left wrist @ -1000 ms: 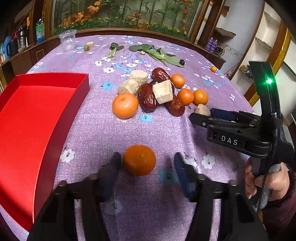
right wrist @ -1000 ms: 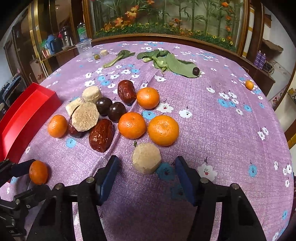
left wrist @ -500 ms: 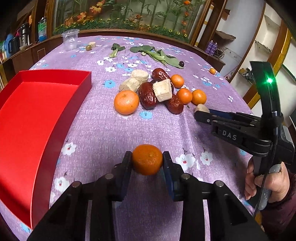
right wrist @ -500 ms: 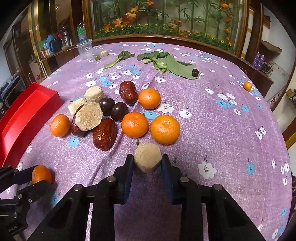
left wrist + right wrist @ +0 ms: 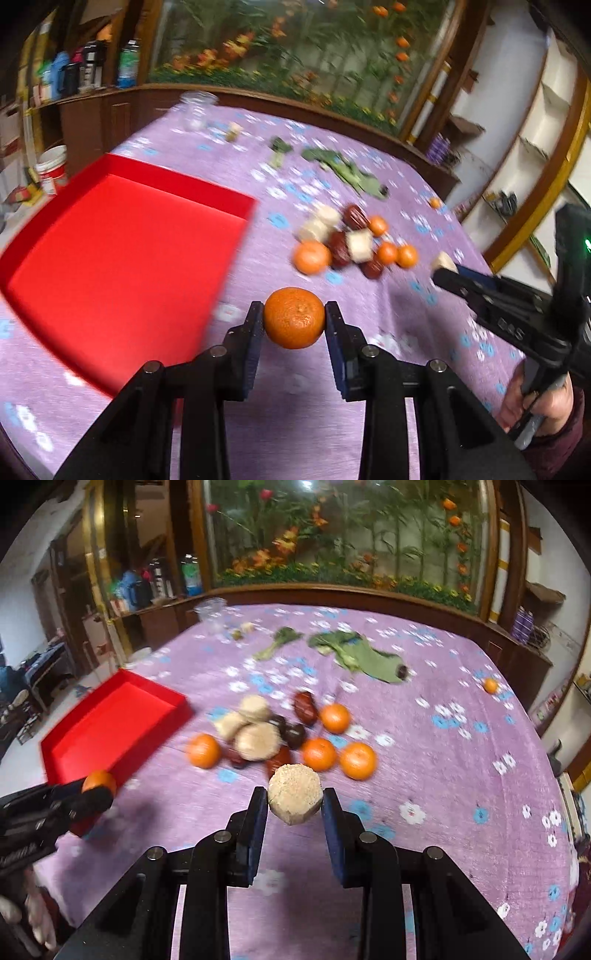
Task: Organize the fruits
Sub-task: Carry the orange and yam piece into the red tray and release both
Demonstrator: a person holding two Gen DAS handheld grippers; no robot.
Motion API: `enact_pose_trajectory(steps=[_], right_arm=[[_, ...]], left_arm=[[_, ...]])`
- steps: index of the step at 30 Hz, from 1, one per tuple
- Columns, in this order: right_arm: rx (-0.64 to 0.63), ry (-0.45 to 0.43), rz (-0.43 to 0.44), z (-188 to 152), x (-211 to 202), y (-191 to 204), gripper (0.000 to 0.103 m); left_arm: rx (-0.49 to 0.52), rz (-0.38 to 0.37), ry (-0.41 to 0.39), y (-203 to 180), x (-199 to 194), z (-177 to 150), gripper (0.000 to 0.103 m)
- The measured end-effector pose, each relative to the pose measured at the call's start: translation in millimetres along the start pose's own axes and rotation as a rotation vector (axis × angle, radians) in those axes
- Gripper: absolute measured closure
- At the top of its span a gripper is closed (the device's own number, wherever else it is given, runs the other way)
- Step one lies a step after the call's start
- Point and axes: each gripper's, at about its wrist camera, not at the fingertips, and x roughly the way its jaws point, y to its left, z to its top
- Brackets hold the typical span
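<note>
My left gripper (image 5: 294,319) is shut on an orange tangerine (image 5: 294,317) and holds it above the purple cloth, right of the red tray (image 5: 122,258). My right gripper (image 5: 294,799) is shut on a beige round cake (image 5: 294,794), lifted above the table. The pile of tangerines, dark red dates and beige cakes (image 5: 273,734) lies beyond it; it also shows in the left wrist view (image 5: 351,243). The left gripper with its tangerine (image 5: 99,781) shows at the left of the right wrist view, by the red tray (image 5: 110,723). The right gripper with its cake (image 5: 445,262) shows at right.
Green leaves (image 5: 354,653) and a clear plastic cup (image 5: 210,613) lie at the far side of the table. A lone small tangerine (image 5: 490,685) sits far right. The table (image 5: 461,775) has a purple flowered cloth. Shelves and cabinets surround it.
Both grippers closed on their items, then lifted them off the cloth. The left gripper has swung toward the red tray; the views are blurred by motion.
</note>
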Motion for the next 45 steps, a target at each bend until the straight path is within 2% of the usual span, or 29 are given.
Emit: enact_pose_trajectory(steps=[5, 9, 15, 21, 25, 29, 30, 31, 32, 34, 38, 40, 45], right_arm=[[-0.046, -0.004, 0.113, 18, -1, 40, 0.071], [-0.09, 0.034, 0.227, 36, 19, 88, 0.07], [-0.179, 0.114, 0.329, 45, 70, 161, 0.07], [-0.219, 0.201, 0.392, 41, 117, 209, 0.07], [-0.229, 0.224, 0.42, 38, 131, 225, 0.07], [-0.234, 0.225, 0.421, 36, 134, 233, 0.07], [-0.234, 0.222, 0.42, 35, 134, 235, 0.069], [-0.236, 0.221, 0.42, 36, 133, 235, 0.066], [-0.237, 0.218, 0.418, 35, 129, 235, 0.062], [-0.24, 0.198, 0.415, 36, 126, 236, 0.042], [-0.244, 0.151, 0.415, 36, 108, 232, 0.04], [-0.23, 0.135, 0.42, 36, 101, 227, 0.04], [-0.175, 0.092, 0.41, 28, 80, 199, 0.037]], left_arm=[[-0.07, 0.087, -0.066, 43, -21, 13, 0.071], [-0.12, 0.191, -0.093, 84, -23, 23, 0.071], [-0.167, 0.284, -0.064, 135, -7, 36, 0.071], [-0.218, 0.316, -0.031, 171, 7, 35, 0.071], [-0.225, 0.321, -0.031, 179, 7, 33, 0.071], [-0.252, 0.289, -0.037, 183, 3, 34, 0.069], [-0.262, 0.277, -0.044, 184, 1, 34, 0.062], [-0.268, 0.272, -0.051, 184, -1, 34, 0.052], [-0.274, 0.271, -0.061, 184, -4, 35, 0.049], [-0.28, 0.271, -0.082, 183, -13, 36, 0.047], [-0.298, 0.266, -0.115, 179, -30, 38, 0.045], [-0.305, 0.262, -0.136, 174, -40, 38, 0.04], [-0.271, 0.244, -0.163, 152, -52, 41, 0.034]])
